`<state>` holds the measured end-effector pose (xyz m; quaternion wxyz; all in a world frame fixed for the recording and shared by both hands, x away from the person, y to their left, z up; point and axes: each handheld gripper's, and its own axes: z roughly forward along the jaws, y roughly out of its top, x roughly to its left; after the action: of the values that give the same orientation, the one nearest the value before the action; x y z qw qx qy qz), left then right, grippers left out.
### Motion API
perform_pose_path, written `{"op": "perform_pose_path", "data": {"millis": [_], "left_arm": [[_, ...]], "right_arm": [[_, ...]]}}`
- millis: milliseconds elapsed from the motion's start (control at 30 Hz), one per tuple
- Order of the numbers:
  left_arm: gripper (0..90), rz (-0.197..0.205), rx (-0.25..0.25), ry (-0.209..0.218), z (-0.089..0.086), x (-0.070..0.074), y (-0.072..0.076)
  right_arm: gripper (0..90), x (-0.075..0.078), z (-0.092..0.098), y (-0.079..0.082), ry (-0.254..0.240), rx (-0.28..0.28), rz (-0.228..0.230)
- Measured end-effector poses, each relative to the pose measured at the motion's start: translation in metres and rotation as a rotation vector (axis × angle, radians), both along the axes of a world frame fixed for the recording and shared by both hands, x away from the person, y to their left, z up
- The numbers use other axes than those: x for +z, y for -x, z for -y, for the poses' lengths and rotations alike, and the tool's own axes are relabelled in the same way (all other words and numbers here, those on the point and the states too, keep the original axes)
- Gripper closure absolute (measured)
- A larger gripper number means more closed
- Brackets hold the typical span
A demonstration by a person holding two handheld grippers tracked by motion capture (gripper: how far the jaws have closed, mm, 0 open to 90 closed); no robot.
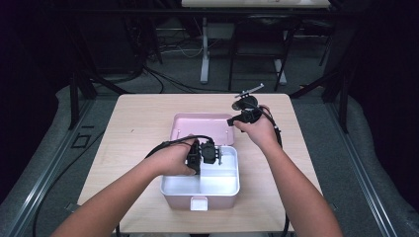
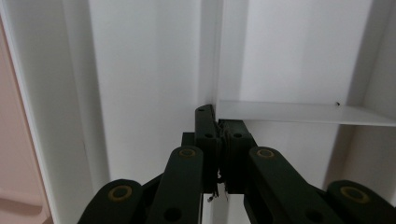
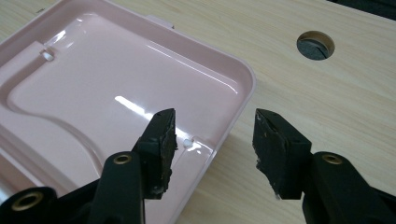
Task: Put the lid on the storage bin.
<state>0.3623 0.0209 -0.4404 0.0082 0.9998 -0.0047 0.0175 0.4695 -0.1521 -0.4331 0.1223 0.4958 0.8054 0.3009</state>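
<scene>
On the wooden table (image 1: 143, 118) in front of you stands a pink box (image 1: 200, 200) with a white inside, and its pink lid (image 1: 197, 126) lies flat just behind it, the inner side up.

Your left gripper (image 1: 206, 154) is down inside the box, at the white divider (image 1: 217, 174) that splits the inside into compartments. From the left gripper view you see the two jaws pressed together on the thin edge of this divider (image 2: 299, 113), where it meets another white wall. So this gripper is closed and it grips the divider; the divider sits directly between the pads, touching both. The white floor of the box (image 2: 144, 84) is on both sides of the jaws.

Your right gripper (image 1: 245, 117) is over the far right corner of the lid, well apart from the left one. In the right gripper view its jaws stand apart with nothing between them. The corner of the lid (image 3: 140, 84) is under the left jaw, and the rim of the lid passes through the gap. The right jaw is over the bare wood. I cannot tell if the tips touch the lid or only hang above it. A round hole (image 3: 315, 45) in the table top is farther away, beyond the right jaw.
</scene>
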Motion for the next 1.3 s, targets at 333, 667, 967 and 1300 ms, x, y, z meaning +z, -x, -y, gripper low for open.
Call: {"op": "perform_pose_path", "data": {"millis": [333, 667, 967, 1300], "left_arm": [[87.0, 0.016, -0.009, -0.003, 0.000, 0.000, 0.001], [87.0, 0.013, -0.001, 0.001, 0.000, 0.000, 0.001], [87.0, 0.013, -0.001, -0.001, 0.000, 0.000, 0.001], [87.0, 0.013, 0.001, 0.000, 0.000, 0.000, 0.001]], "right_arm": [[48.9, -0.013, -0.012, -0.018, 0.003, -0.010, -0.065], [52.7, -0.023, -0.020, -0.031, 0.047, -0.067, -0.069], [60.3, -0.030, -0.013, -0.038, 0.044, -0.139, -0.078], [65.4, -0.037, -0.012, -0.044, 0.076, -0.163, -0.117]]}}
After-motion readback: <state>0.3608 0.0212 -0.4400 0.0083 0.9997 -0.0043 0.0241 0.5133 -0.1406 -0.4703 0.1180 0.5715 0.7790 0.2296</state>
